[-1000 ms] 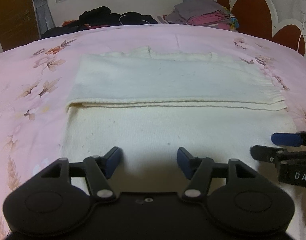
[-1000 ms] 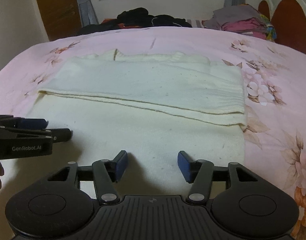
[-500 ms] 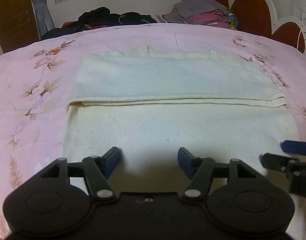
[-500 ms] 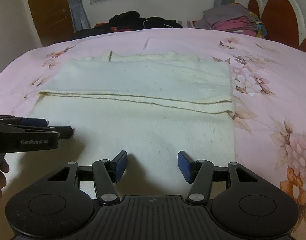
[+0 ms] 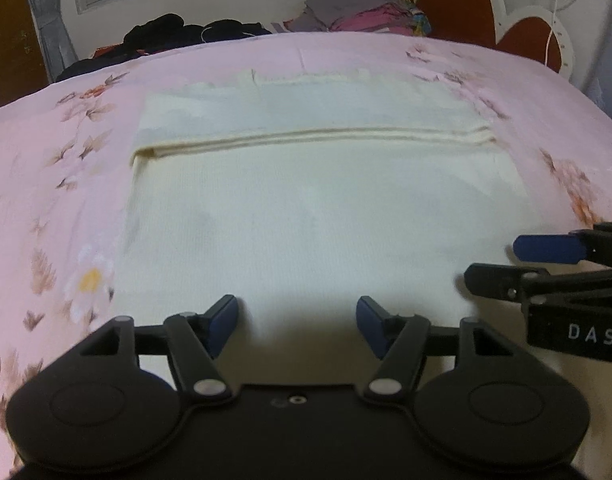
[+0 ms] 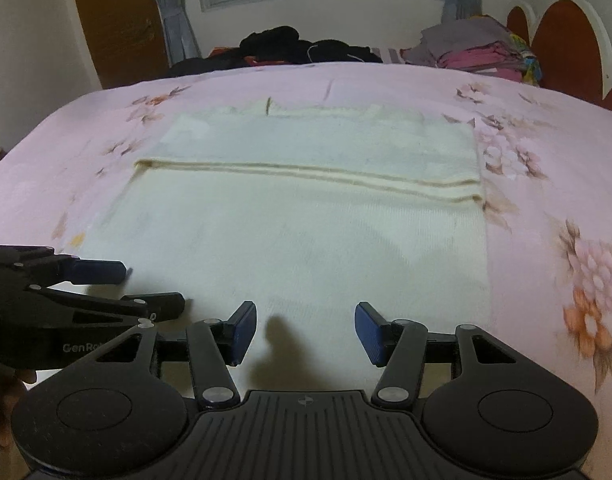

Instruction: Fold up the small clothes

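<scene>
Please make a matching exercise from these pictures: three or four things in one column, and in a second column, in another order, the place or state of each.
Things:
1. cream garment
2. black clothes pile
3. folded clothes stack
4. left gripper

Places or states:
A. far edge of the bed, by the headboard
B. open, holding nothing
C. spread on the pink bedsheet, far part folded over
D. far edge, under the window

Pairs: 1-C, 2-D, 3-A, 4-B

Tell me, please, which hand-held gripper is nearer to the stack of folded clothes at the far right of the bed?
Right. The right hand-held gripper hovers over the cream garment's near edge on the stack's side; the left hand-held gripper is beside it, farther from the stack.
</scene>
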Action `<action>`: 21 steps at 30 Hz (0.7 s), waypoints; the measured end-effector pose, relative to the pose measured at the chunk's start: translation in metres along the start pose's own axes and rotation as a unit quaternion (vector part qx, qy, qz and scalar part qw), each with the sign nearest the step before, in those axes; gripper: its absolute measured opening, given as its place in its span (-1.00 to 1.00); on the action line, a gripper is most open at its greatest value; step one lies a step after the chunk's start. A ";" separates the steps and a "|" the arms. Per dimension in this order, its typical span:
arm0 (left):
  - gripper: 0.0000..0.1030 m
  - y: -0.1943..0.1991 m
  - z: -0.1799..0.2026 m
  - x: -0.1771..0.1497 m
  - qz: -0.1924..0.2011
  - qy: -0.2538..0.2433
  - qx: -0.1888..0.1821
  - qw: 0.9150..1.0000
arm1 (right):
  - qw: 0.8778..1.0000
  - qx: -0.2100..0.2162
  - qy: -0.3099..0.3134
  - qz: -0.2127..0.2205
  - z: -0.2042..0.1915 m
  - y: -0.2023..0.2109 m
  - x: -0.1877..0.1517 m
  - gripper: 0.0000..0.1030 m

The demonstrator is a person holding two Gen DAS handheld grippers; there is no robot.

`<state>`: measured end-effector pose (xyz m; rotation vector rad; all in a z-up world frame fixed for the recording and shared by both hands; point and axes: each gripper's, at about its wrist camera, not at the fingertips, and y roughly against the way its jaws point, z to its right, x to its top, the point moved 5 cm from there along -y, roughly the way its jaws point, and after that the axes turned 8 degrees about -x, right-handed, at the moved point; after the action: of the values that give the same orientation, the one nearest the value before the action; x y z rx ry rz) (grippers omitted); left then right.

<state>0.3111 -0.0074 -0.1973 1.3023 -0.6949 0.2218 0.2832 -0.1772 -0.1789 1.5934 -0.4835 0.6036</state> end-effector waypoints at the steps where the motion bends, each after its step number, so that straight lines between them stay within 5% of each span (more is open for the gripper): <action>1: 0.27 0.001 0.000 -0.003 -0.002 -0.002 0.002 1.000 | 1.000 -0.003 0.000 -0.004 -0.001 0.001 -0.005 0.08; 21: 0.32 0.066 -0.005 -0.058 0.008 -0.002 0.008 1.000 | 0.997 -0.059 -0.041 -0.021 0.021 0.080 -0.089 0.08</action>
<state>0.2329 0.0283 -0.1780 1.3127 -0.7091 0.2381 0.1666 -0.2100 -0.1747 1.5169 -0.5361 0.4698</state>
